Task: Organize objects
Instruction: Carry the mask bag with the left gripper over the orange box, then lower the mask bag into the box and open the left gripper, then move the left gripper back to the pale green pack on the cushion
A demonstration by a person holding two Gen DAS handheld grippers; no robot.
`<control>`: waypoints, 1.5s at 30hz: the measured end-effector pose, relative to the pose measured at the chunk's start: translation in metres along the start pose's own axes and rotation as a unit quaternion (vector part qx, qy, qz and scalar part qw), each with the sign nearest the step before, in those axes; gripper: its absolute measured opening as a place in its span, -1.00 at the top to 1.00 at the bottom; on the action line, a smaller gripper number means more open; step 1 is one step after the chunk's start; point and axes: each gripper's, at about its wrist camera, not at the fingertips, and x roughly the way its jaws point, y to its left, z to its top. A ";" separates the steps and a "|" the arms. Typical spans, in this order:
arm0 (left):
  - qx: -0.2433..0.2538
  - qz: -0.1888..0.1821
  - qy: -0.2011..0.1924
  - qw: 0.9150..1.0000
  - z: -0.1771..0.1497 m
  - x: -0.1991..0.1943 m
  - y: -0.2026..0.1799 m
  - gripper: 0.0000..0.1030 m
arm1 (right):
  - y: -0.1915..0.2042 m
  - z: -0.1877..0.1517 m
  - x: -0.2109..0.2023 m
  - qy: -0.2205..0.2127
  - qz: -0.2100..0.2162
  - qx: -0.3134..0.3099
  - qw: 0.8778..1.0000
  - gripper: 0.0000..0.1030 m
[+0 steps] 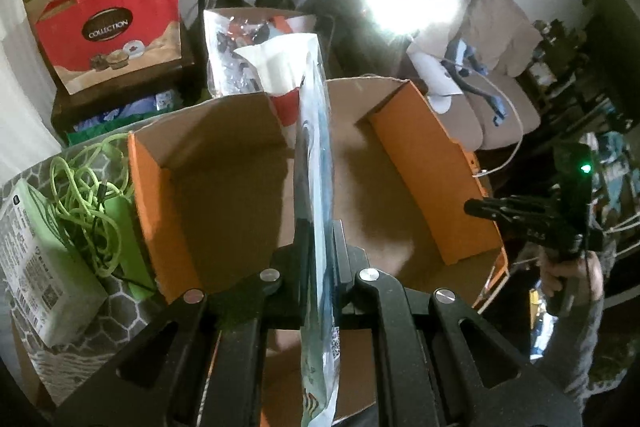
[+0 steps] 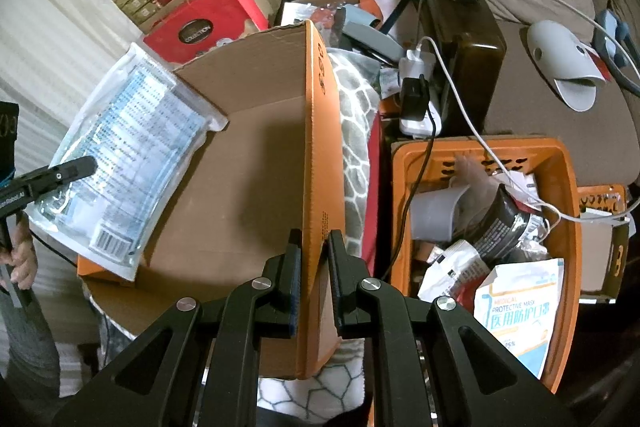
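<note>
A mask pack is pinched by the left gripper over the box, whose flap is clamped by the right gripper; lowering and release are judged next.

The red gift bag bears a dark oval label reading "COLLECTION". In the orange basket, a white mask pack reads "MEDICAL PROTECTIVE MASK" above Chinese characters. Print on the clear packet is too small to read.
</note>
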 end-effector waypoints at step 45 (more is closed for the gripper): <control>-0.050 0.089 -0.057 0.993 -0.022 -0.070 0.089 -0.78 | 0.002 0.000 0.000 0.002 -0.010 0.000 1.000 0.79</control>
